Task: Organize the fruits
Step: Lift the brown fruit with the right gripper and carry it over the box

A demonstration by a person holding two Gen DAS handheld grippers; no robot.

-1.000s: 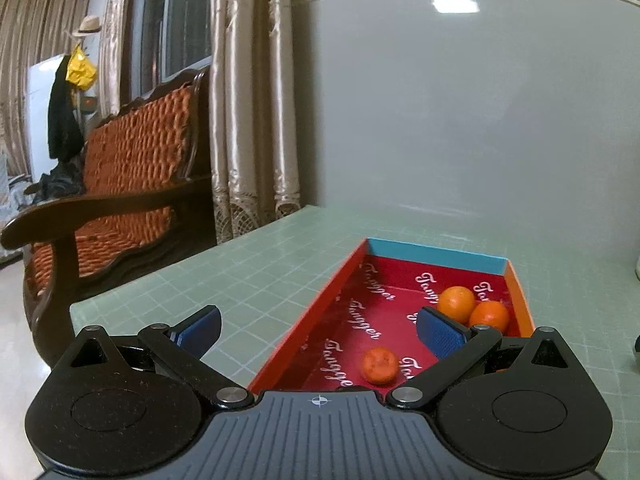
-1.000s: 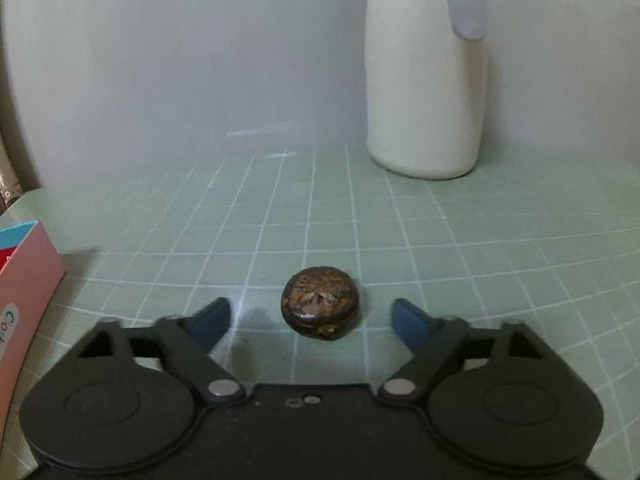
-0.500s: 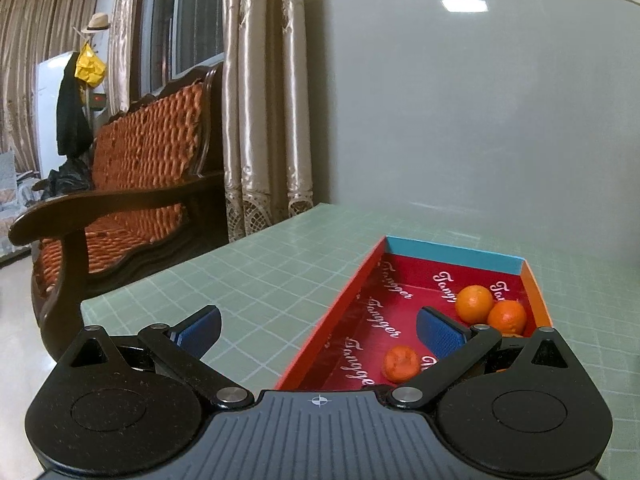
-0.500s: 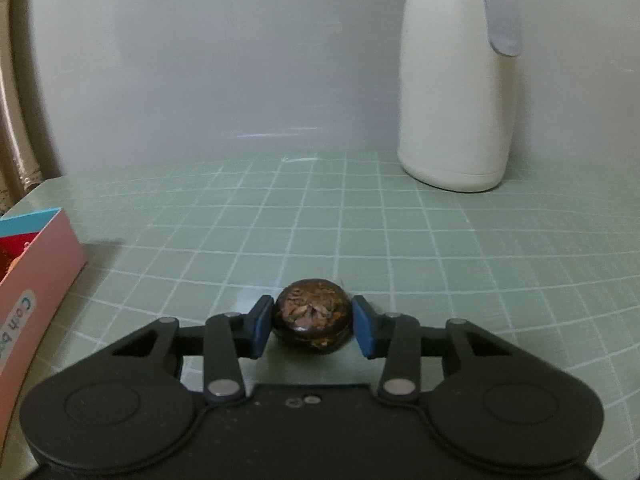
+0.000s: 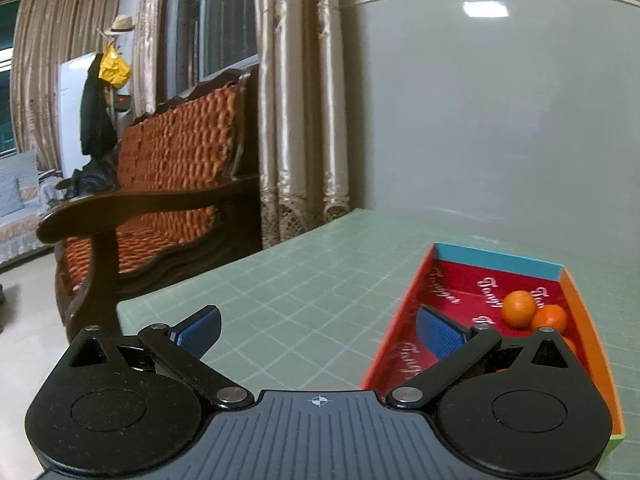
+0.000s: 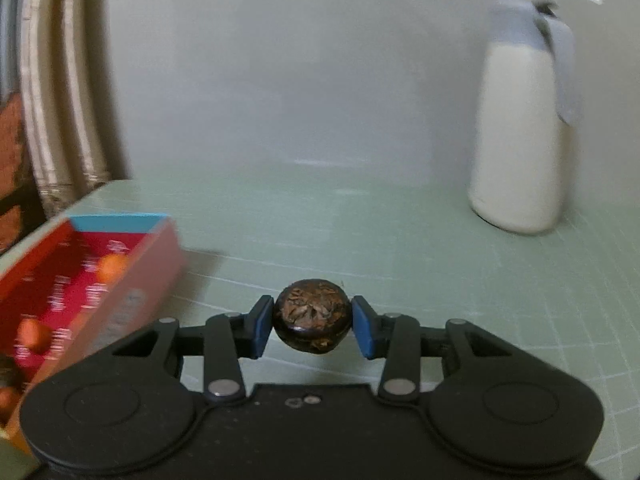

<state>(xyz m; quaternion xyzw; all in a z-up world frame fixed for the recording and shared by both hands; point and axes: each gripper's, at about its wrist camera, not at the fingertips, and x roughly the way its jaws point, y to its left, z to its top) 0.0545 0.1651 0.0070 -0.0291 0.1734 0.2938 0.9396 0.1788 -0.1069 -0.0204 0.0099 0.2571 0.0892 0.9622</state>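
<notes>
Right wrist view: your right gripper (image 6: 312,326), jaws having just closed, clamps the dark brown round wrinkled fruit (image 6: 312,321), lifted above the green gridded mat (image 6: 400,240). At nine o'clock lies the red cardboard tray (image 6: 132,280) with oranges (image 6: 112,266). Your left gripper (image 5: 320,330) stands wide, empty.

**A:** so where's everything sitting?

**B:** the long red cardboard box (image 5: 448,292) lies on the green gridded desk (image 5: 304,280), toward its left end, with two orange mandarins (image 5: 519,309) touching each other at its far right corner. Right of the box, the dark brown wrinkled round fruit (image 6: 312,320) sits between the right gripper (image 6: 313,326) fingers (image 6: 259,330).

**A:** and behind that?

**B:** cream plastic jug with a grey lid (image 6: 520,136) stands far right by the wall. The wooden armchair with orange cushions (image 5: 160,184) and beige curtains (image 5: 304,100) are off the desk's left end.
</notes>
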